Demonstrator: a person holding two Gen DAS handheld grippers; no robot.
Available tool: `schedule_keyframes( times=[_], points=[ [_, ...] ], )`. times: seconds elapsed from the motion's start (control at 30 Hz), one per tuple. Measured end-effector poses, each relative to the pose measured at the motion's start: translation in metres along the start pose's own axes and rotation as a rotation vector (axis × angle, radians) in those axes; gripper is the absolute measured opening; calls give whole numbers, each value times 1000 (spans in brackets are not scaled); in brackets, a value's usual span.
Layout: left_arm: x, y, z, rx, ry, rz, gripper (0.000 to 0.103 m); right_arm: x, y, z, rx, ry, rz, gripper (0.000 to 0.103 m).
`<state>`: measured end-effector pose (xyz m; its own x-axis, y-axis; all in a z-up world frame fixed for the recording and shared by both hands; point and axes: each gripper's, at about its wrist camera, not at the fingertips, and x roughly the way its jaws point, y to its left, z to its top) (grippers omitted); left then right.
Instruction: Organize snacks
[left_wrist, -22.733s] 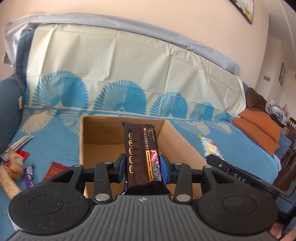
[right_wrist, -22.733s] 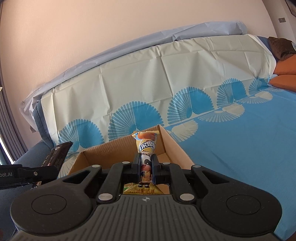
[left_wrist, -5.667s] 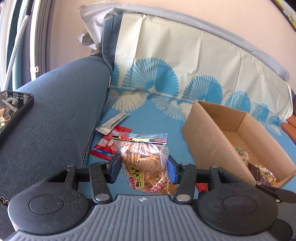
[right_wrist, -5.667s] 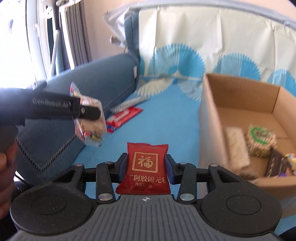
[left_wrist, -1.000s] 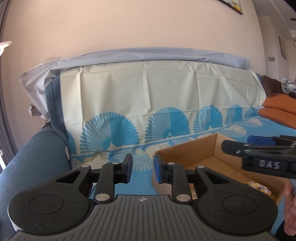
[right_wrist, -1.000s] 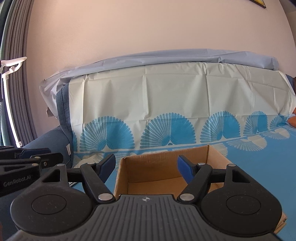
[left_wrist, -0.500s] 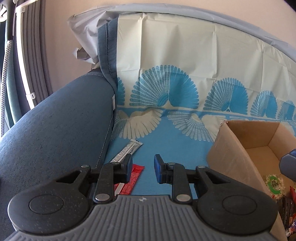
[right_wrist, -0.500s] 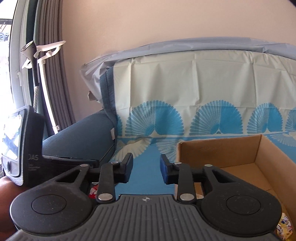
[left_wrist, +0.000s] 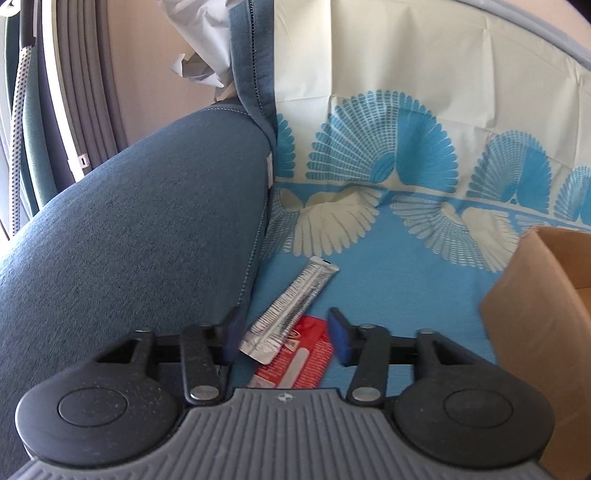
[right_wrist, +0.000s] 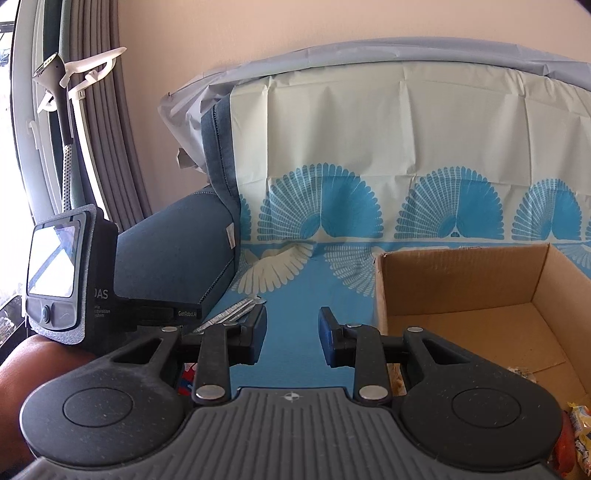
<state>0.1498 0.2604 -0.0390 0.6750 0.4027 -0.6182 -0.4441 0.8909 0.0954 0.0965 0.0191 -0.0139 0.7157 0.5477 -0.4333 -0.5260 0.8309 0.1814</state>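
- The left gripper (left_wrist: 286, 339) is held low over the blue patterned cover (left_wrist: 388, 295), its fingers spread apart with nothing gripped between them
- A silver sachet (left_wrist: 291, 310) is seen lying on the cover beside the sofa arm (left_wrist: 129, 240), its lower end framed between the parted fingers
- A red packet (left_wrist: 299, 362) is seen lying flat under the lower end of the sachet, partly hidden by the gripper body
- The cardboard box (left_wrist: 535, 332) is placed on the cover to the right of the two packets, well apart from them
- The right gripper (right_wrist: 291, 339) is held beside the box (right_wrist: 461, 288), its fingers released and parted, with only the blue cover showing between them
- In the right wrist view the sachet (right_wrist: 232, 310) is glimpsed just behind the left fingertip, and the left gripper's body (right_wrist: 74, 273) is seen at the left edge
- A few snacks (right_wrist: 576, 435) are seen at the near right corner of the box, cut off by the frame; what they are cannot be told
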Motion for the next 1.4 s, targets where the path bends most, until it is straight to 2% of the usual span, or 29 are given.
schedule_keyframes(
  times=[0.1,0.3,0.4,0.53,0.67,0.73,0.8,0.87,0.93,0.97,1.0,1.23,1.4],
  points=[
    [11,0,2,6,-14,-1,67,1,3,0,-18,0,6,32],
    [34,-24,-2,123,-19,-1,76,3,6,-1,-40,7,26,33],
    [45,-28,-3,121,-17,0,76,4,3,-1,-42,16,26,33],
    [62,-32,-4,128,5,4,76,7,3,-3,-42,26,21,33],
    [81,-37,-8,143,64,15,76,11,6,-6,-53,42,20,33],
    [92,-33,-11,112,115,10,71,13,8,-7,-61,48,20,33],
    [101,-23,-16,45,171,7,58,13,10,-8,-72,48,21,33],
    [101,-12,-17,-37,191,-13,49,14,10,-8,-79,53,20,33],
    [98,-8,-16,-67,196,-37,34,15,9,-9,-80,57,19,33],
    [97,-9,-17,-58,197,-30,20,15,9,-10,-80,58,18,33],
    [95,-10,-18,-46,201,-25,15,16,10,-10,-82,57,19,33],
    [83,-7,-24,-71,280,-83,11,19,12,-11,-91,66,26,34],
    [66,-7,-35,-120,353,-166,11,18,10,-11,-94,65,22,38]
  ],
)
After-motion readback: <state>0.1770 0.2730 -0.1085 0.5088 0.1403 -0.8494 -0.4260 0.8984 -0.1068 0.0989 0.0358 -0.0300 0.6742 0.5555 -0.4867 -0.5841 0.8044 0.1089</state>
